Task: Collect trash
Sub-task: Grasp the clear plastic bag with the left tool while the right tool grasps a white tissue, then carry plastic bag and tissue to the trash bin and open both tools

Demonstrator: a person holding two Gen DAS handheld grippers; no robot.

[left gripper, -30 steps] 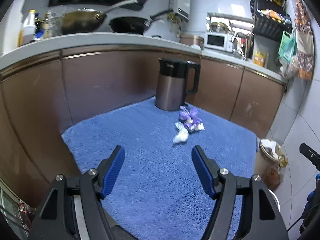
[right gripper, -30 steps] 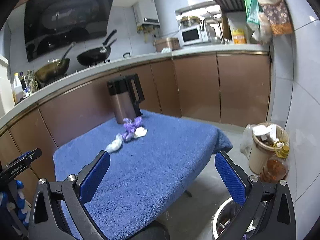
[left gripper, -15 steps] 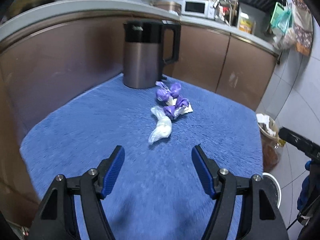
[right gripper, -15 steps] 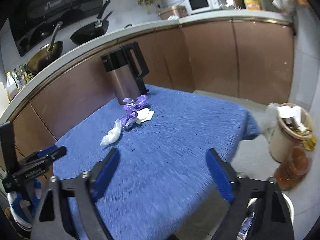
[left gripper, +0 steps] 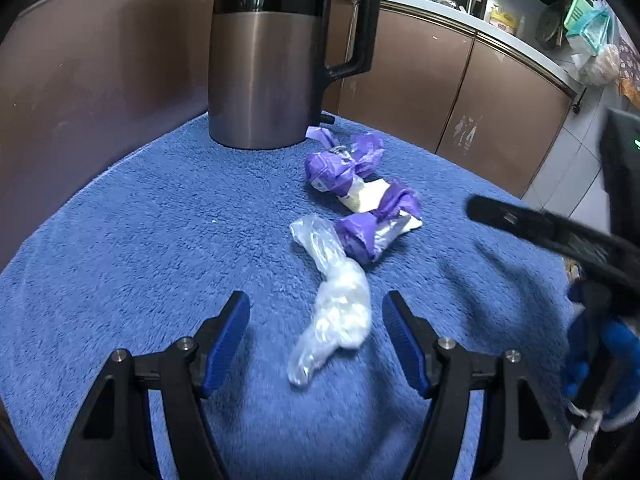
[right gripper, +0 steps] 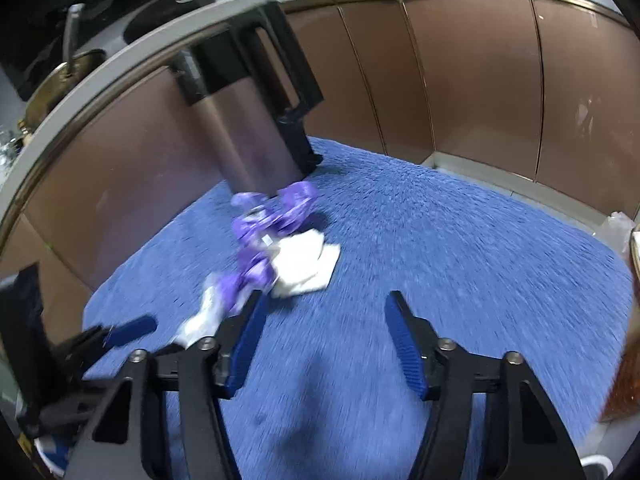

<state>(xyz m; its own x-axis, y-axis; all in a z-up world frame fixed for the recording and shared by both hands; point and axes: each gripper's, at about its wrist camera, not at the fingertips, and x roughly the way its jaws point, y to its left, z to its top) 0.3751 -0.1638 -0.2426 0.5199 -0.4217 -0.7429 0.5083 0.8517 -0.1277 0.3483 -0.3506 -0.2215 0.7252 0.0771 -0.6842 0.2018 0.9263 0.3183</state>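
A crumpled clear plastic bag [left gripper: 338,304] lies on the blue towel-covered table [left gripper: 140,240]. Beyond it lie purple wrappers [left gripper: 356,196] on a piece of white paper [left gripper: 368,196]. My left gripper [left gripper: 316,338] is open, low over the towel, with the clear bag between its fingers and untouched. My right gripper [right gripper: 324,340] is open and empty, just short of the white paper [right gripper: 304,268] and purple wrappers [right gripper: 264,236]; the clear bag [right gripper: 200,316] lies beside its left finger.
A steel and black kettle [left gripper: 276,60] stands on the table right behind the trash, also in the right wrist view [right gripper: 248,112]. Brown cabinets [right gripper: 460,80] surround the table. The right gripper's arm [left gripper: 560,240] shows at the right of the left view.
Both grippers have moved forward and down toward the trash. The clear bag now lies between the left gripper's fingers. The right gripper's opening looks narrower than a second ago.
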